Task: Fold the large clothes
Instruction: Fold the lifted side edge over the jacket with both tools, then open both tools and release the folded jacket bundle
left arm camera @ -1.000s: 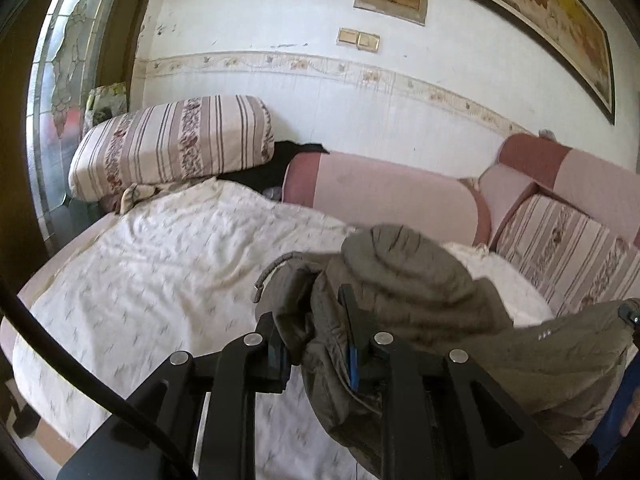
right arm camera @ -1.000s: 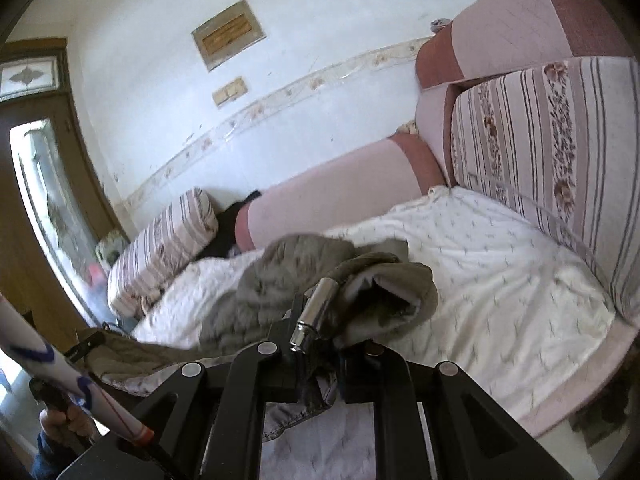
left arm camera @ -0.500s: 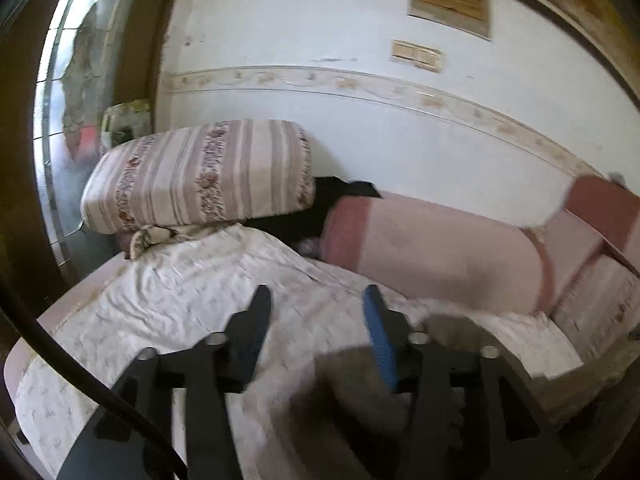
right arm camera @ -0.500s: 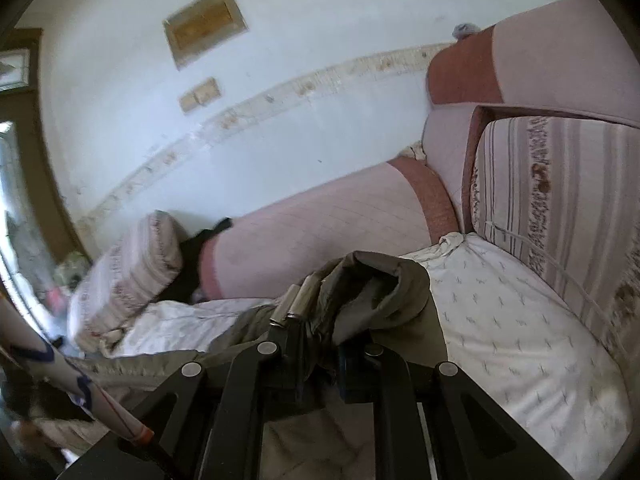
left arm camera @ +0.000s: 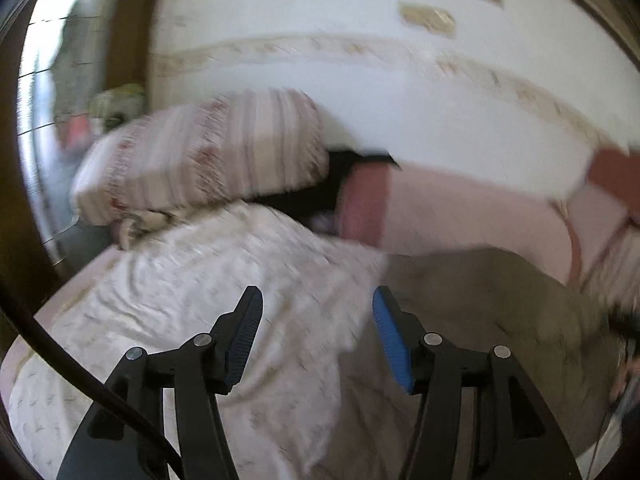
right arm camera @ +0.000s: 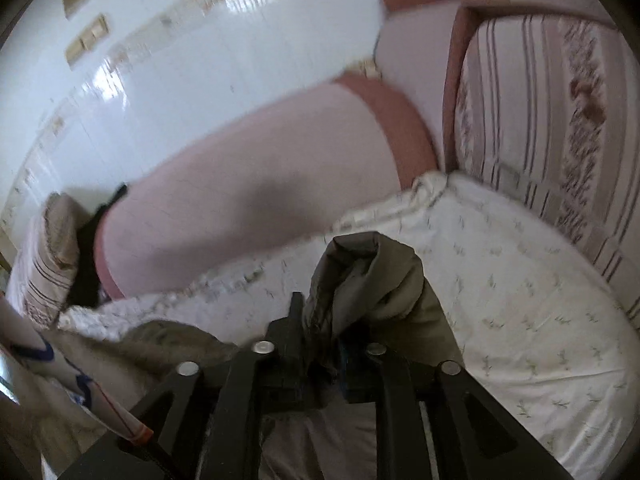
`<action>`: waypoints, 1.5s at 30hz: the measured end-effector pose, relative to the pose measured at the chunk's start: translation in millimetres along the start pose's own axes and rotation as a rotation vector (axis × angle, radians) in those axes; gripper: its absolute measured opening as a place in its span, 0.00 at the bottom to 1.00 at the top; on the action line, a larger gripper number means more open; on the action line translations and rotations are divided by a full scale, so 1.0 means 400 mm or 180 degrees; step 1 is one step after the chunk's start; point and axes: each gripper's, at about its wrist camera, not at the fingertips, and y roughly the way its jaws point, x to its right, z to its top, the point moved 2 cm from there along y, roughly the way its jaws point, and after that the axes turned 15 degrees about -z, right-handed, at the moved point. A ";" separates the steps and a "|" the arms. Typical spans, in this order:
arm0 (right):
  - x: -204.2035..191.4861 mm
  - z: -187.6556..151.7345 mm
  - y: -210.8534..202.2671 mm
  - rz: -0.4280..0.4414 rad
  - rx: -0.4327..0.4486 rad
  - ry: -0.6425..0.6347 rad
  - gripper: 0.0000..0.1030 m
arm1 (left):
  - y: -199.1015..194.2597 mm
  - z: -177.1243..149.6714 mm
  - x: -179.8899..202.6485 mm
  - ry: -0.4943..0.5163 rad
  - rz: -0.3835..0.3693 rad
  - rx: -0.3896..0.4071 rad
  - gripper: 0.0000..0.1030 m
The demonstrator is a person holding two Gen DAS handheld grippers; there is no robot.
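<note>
An olive padded jacket [left arm camera: 480,300] lies spread on the white patterned sheet [left arm camera: 200,280] of a sofa bed, to the right of my left gripper [left arm camera: 317,296]. That gripper hovers over the sheet. Its jaws are opening and nothing is between them. In the right wrist view a bunched fold of the jacket [right arm camera: 372,272] stands up between the fingers of my right gripper [right arm camera: 320,328]. Those jaws are opening too, with the cloth still pinched between them. The rest of the jacket trails off to the lower left.
A striped cushion [left arm camera: 200,152] sits at the sofa's left end and another [right arm camera: 540,112] at the right corner. The pink backrest [right arm camera: 240,200] runs along the white wall. A dark garment [left arm camera: 320,196] is tucked beside the left cushion. Both views are motion-blurred.
My left gripper has let go of the jacket, opened wide and swung left over the sheet. My right gripper has carried its fold of jacket toward the sofa's right corner.
</note>
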 end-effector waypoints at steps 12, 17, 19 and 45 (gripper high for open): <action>0.029 -0.165 -0.133 0.0340 0.0120 -0.0442 0.57 | 0.340 -0.214 0.206 0.0471 -0.0200 -0.0886 0.55; -0.026 -0.282 -0.046 -0.0053 0.0022 -0.1000 0.57 | 0.406 -0.252 0.179 0.0340 -0.0109 -0.1032 0.61; -0.035 -0.311 0.001 -0.0131 -0.0007 -0.1139 0.57 | 0.421 -0.256 0.185 0.0394 -0.0031 -0.0996 0.62; -0.199 -0.516 -0.274 0.0217 0.0063 -0.1196 0.45 | 0.119 -0.376 0.338 0.0467 0.0000 -0.0675 0.65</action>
